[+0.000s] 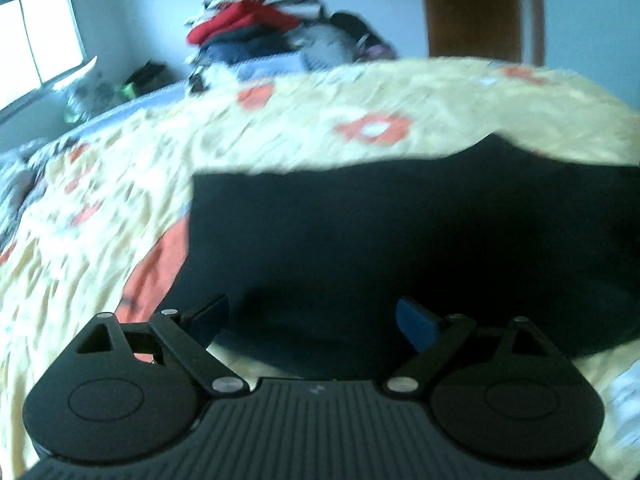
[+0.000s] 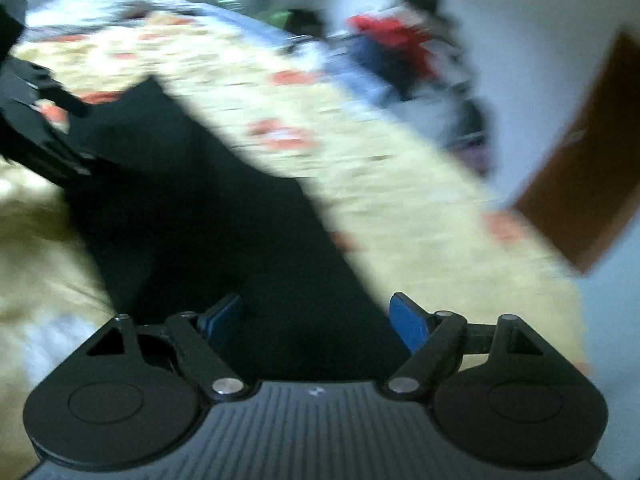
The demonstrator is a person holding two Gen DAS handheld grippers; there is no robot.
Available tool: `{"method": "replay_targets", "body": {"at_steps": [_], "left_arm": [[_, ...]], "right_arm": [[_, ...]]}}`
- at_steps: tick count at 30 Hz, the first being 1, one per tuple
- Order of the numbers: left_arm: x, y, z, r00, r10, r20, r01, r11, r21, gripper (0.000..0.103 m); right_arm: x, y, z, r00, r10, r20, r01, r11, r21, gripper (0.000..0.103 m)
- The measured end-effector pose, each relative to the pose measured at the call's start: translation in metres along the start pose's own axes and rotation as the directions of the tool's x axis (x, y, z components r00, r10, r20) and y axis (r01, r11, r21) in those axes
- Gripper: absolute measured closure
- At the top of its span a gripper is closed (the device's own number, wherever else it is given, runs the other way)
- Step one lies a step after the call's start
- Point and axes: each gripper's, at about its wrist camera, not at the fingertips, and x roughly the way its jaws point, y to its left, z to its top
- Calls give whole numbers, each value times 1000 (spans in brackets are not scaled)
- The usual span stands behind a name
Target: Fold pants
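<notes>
Daylight came from a window (image 1: 40, 36) at the upper left of the left wrist view, blown out to white. Both views were motion-blurred, the right wrist view more heavily. Fisheye distortion bent the edges, and the corners were vignetted black.

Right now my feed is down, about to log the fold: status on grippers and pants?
Left gripper open, empty. Right gripper open, empty. Black pants flat on the flowered bedspread. Nothing in the way.

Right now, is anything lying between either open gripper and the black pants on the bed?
Nothing visible. The black pants lie flat on the flowered bedspread, directly ahead of the open left gripper and the open right gripper. Nothing lies on the fabric; the clothes pile sits far behind.
</notes>
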Motion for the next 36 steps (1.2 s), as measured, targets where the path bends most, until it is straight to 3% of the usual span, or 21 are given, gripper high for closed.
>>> {"method": "replay_targets", "body": {"at_steps": [2,4,6,10,14,16,17,19,21,23,26,28,31,33,36], "left_arm": [[-1,17,-7,1000,-27,-1,27,999,-33,4],[-5,28,-9,1000,-27,6,27,999,-46,4],[-9,40,-11,1000,7,18,-6,999,-46,7],[-10,73,-19,992,123,25,-121,989,-86,4],[-12,111,-30,987,158,-8,-156,967,-201,4],[-15,128,-38,985,169,-26,-170,955,-242,4],[-18,136,-43,985,169,-28,-170,950,-260,4],[-24,151,-51,987,156,-31,-158,942,-296,4],[-27,165,-57,989,141,-40,-147,932,-333,4],[-30,181,-62,994,103,-44,-112,910,-399,4],[-26,202,-67,998,32,-46,-51,864,-501,4],[-22,210,-68,998,19,-53,-44,841,-539,4],[-18,210,-70,998,29,-60,-57,843,-534,4],[-16,209,-70,998,32,-59,-58,851,-522,4],[-12,208,-68,998,38,-50,-58,862,-503,4]], "right_arm": [[26,11,6,998,-11,-68,10,1000,-18,22],[42,8,7,995,-81,-62,83,996,33,4],[40,2,13,987,-127,-97,138,984,113,2],[3,45,29,981,-178,73,176,984,39,2],[-13,130,51,963,-101,251,147,974,-174,2],[-9,182,60,946,-106,305,205,927,-315,13],[-2,207,63,940,-113,322,240,889,-389,24],[14,242,70,949,-72,307,221,847,-483,31],[28,261,77,957,-30,287,176,848,-500,35],[46,271,85,964,-40,264,174,844,-507,36],[61,276,96,969,-46,244,165,854,-493,50],[65,275,102,973,-40,229,149,863,-483,65],[75,275,109,973,-38,226,148,856,-495,78],[79,276,110,975,-30,219,139,853,-503,91],[77,278,109,967,-34,251,158,855,-493,96]]}}
